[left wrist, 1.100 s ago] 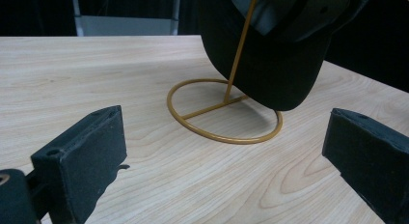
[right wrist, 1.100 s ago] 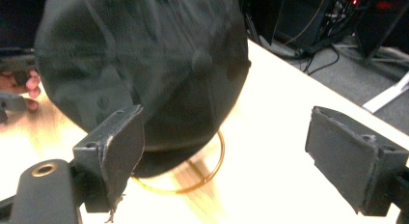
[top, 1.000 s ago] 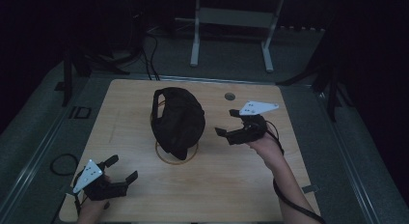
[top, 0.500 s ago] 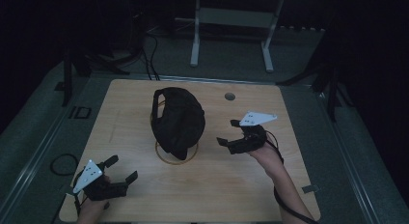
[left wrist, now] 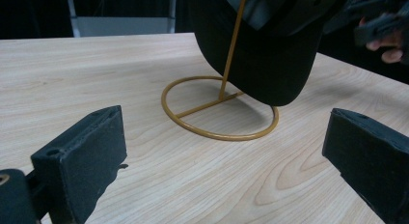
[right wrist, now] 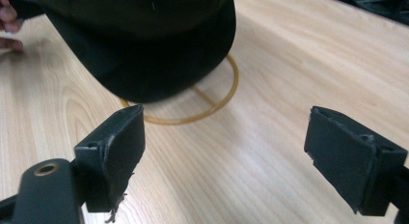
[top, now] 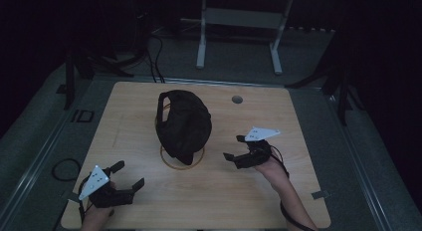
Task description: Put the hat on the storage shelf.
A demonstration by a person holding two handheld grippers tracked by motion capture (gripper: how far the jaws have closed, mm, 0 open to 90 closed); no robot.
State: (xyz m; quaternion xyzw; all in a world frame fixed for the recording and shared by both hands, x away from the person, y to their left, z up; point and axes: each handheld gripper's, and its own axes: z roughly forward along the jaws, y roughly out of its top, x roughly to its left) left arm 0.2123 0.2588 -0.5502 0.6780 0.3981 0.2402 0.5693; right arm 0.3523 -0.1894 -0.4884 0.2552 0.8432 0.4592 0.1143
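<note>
Hanging on its gold wire stand [top: 182,159] mid-bench, the black cap [top: 183,124] sits near our right tool [top: 241,149], jaws spread and empty; the left tool [top: 128,175] waits released too. We should approach level, taking the brim gently.

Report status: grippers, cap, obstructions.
Left gripper open, empty, near table corner. Right gripper open, empty, beside black fabric cap. Cap hangs on thin gold wire stand, untouched. Light wooden table between them bare.
</note>
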